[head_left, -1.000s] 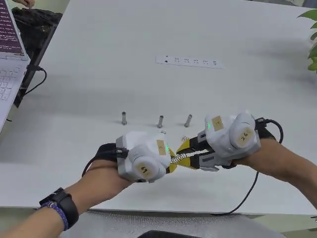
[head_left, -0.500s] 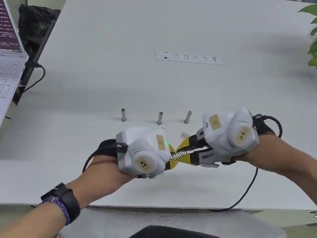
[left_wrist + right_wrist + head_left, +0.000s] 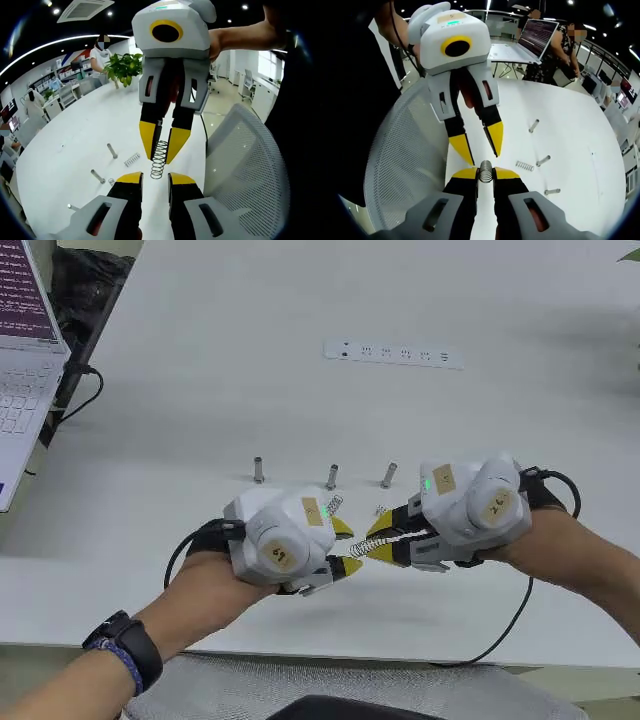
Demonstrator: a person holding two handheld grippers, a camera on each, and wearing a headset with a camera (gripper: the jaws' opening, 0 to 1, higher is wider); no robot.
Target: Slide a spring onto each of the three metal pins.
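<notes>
I saw white shells and yellow tips on the left gripper (image 3: 348, 548) and right gripper (image 3: 372, 542). The spring (image 3: 486, 172) was silver, the pins (image 3: 332, 477) grey, the table (image 3: 300, 390) white, the chair (image 3: 405, 160) a pale grey mesh.

I count three pins (image 3: 332, 476) in a row on the desk (image 3: 200, 360), on my side of the one power strip (image 3: 393, 353). There are two springs for certain. One is a held spring (image 3: 486, 176) between the fingers of my right gripper (image 3: 485, 171). The other is a loose spring (image 3: 335, 505) lying farther from the power strip than the pins. A tiny bit (image 3: 380, 508) beside it I cannot make out. There are two grippers in all, counting my left gripper (image 3: 150, 176), and one laptop (image 3: 25, 360) far left of the power strip.
</notes>
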